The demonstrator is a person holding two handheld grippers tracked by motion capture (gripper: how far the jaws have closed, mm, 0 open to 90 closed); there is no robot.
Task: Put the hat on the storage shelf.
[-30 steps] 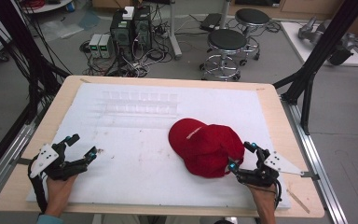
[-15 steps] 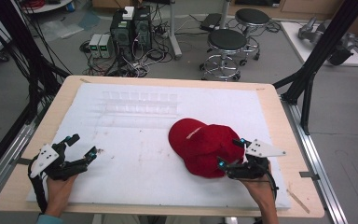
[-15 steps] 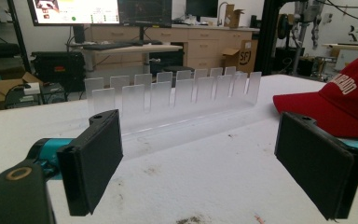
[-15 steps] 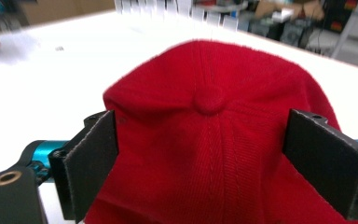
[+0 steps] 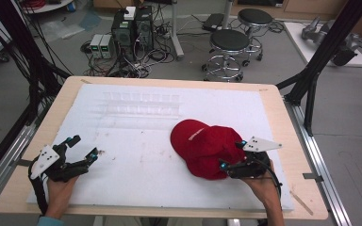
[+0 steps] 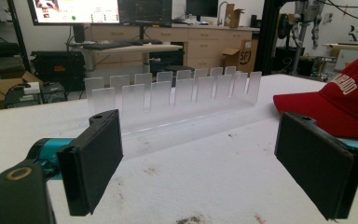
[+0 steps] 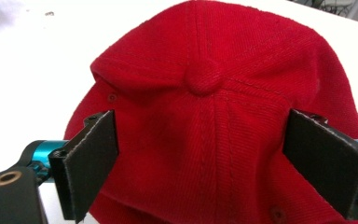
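White lettering runs across the front of the red cap (image 6: 349,100), too angled and blurred in the left gripper view to read. A cardboard box (image 6: 248,56) by the far cabinets carries a round mark reading "SF".

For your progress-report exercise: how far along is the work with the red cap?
Done: the right hand-held gripper has reached the red cap, jaws open either side of its crown. In hand: closing on it; no grip yet. Left: the cap lies flat on the white mat; the left hand-held gripper waits open, apart from it.
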